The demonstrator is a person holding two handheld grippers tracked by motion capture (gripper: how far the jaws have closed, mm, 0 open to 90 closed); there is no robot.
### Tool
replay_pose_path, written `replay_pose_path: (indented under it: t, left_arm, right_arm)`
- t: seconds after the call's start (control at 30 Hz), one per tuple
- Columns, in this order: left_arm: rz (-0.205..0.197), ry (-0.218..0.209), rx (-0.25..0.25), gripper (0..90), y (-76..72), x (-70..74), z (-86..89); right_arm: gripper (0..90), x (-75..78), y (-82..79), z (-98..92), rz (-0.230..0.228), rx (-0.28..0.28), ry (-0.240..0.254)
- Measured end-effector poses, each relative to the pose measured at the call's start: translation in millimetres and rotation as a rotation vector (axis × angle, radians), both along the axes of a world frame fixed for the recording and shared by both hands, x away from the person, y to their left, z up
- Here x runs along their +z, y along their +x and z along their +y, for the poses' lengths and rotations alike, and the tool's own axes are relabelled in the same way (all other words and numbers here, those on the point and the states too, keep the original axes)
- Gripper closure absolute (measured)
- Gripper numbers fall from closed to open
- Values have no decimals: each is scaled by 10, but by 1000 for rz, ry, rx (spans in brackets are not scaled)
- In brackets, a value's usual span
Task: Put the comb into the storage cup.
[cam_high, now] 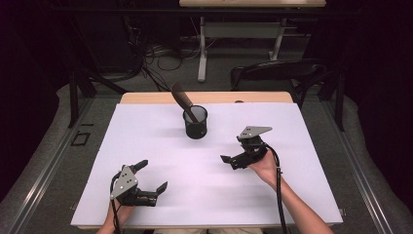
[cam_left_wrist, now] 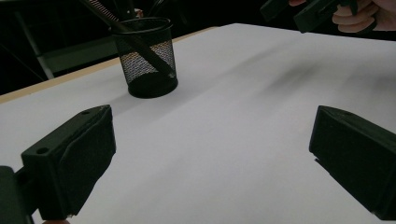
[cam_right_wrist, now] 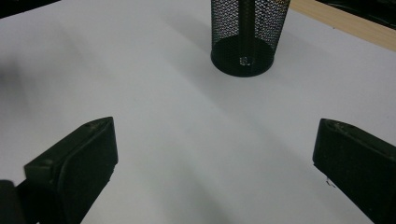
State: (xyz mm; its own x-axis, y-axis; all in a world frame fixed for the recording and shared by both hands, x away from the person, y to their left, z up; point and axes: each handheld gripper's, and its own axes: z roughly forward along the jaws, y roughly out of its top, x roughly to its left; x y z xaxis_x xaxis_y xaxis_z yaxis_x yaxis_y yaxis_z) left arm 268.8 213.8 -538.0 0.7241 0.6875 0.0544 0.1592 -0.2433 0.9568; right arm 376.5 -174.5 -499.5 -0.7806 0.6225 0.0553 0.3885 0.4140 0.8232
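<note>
A black mesh cup stands upright near the back middle of the white sheet. A dark stick-like object leans out of the cup to the upper left. The cup and its leaning stick sit far ahead in the left gripper view; the cup's base shows in the right gripper view. My left gripper rests open at the front left, nothing between its jaws. My right gripper is open too, right of centre, pointing left, empty.
The white sheet covers a wooden table whose bare strip shows at the back. Beyond it are a dark chair, a white desk frame and floor cables. The person's right hand and gripper appear at the left gripper view's top right.
</note>
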Motion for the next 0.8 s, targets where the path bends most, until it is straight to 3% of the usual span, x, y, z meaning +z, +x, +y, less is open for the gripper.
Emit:
replay_pose_path:
  t: [0.8]
  left_arm:
    - [5, 4, -1, 5, 1, -6, -17]
  right_arm:
    - [0, -4, -405, -225, 16, 1, -61]
